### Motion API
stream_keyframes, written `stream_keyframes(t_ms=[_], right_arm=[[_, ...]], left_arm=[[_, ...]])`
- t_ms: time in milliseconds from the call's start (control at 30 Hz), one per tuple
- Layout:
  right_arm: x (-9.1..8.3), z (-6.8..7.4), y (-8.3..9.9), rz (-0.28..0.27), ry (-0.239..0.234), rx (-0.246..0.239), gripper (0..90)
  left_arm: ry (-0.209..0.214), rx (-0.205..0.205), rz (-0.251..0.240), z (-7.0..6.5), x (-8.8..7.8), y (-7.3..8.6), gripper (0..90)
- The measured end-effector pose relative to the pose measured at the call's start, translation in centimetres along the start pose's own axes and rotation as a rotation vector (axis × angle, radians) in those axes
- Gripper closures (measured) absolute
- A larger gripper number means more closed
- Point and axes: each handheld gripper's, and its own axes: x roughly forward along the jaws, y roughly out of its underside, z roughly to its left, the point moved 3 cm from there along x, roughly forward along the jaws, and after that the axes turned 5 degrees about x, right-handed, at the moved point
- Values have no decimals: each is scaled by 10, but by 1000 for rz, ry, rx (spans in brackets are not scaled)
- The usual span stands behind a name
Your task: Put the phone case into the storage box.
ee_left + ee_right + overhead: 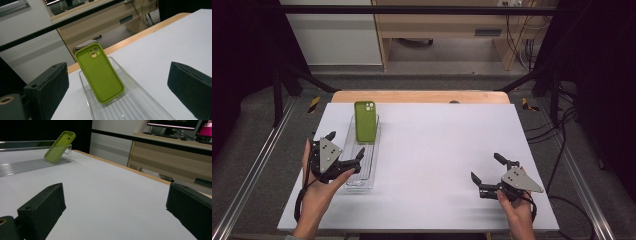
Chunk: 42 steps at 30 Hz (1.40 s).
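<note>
From the high view: a white table [437, 165], and at its far left a clear plastic tray [371, 165] lying lengthwise, near end to far end. A green phone case [365, 121] stands propped in the tray's far end, tilted back against the end wall. The left gripper [346, 150] hovers at the tray's near end, jaws spread wide, nothing between them. Over at the near right, the right gripper [488, 168] sits low over bare table, well apart from the tray, jaws also spread and empty.

Now the left gripper view, looking straight along the tray [140, 100]. There's the case [100, 75], open side facing us, camera cut-out at the top, bottom edge resting on the ribbed tray floor, top leaning away. Both black pads stand far apart on either side of the picture, clear of the case.

Right gripper view: the case [58, 146] shows from the side at the far left, clearly slanted against the tray's [30, 163] end wall. Jaws here are wide apart with only table between them.

My read on handling: it looks like a soft, light, rubbery shell, so it should flex under a hard squeeze and is unlikely to break. Best hold seems to be across the two long side edges near the upper half, which stands clear of the tray walls. Being so light and merely leaning, a nudge could topple it flat.
</note>
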Motion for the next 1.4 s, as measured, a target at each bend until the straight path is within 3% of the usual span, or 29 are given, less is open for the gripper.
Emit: stream_keyframes(t_ms=[233,467,667,1000,1400], right_arm=[[0,0,0,1,0,-2,24],[0,1,0,2,-1,-1,24],[0,1,0,3,-1,0,24],[0,1,0,3,-1,0,24],[0,1,0,2,0,1,24]], left_arm=[[14,-39,-29,4,-6,2,24],[7,-101,-86,13,-16,4,25],[16,-152,-108,19,-22,9,22],[7,-167,-133,25,-33,14,22],[30,-215,-154,26,-44,25,21]])
